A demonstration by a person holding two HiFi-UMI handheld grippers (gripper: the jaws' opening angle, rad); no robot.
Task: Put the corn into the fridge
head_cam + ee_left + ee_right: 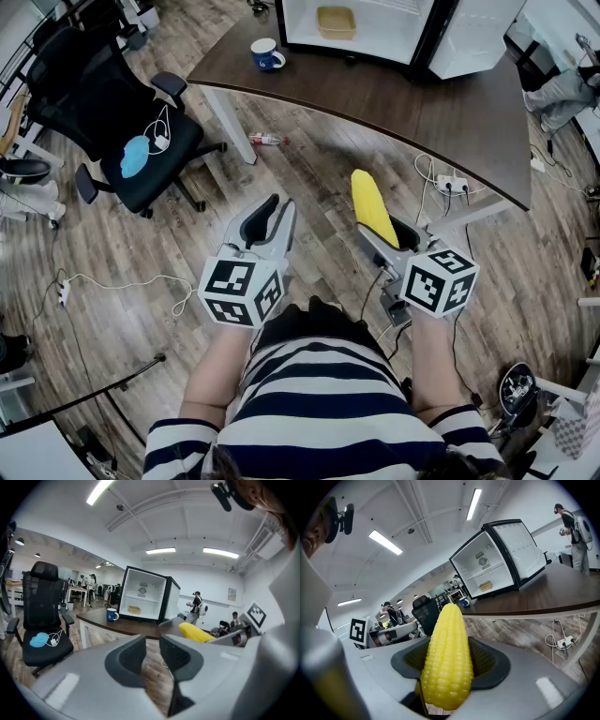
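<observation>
A yellow corn cob point(373, 208) sticks up and forward out of my right gripper point(382, 232), which is shut on it; in the right gripper view the corn point(447, 658) fills the space between the dark pads. My left gripper point(270, 223) is level with it at the left, its jaws a narrow gap apart with nothing between them point(152, 656). The small fridge point(300, 23) stands open on the far side of the dark table point(422, 103), its door point(473, 37) swung to the right. Both grippers hang over the wooden floor, short of the table.
A yellow tray point(336, 21) lies inside the fridge and a blue mug point(267, 54) stands on the table's left end. A black office chair point(122, 112) is at the left. A power strip point(452, 185), cables and a small bottle point(265, 140) lie on the floor.
</observation>
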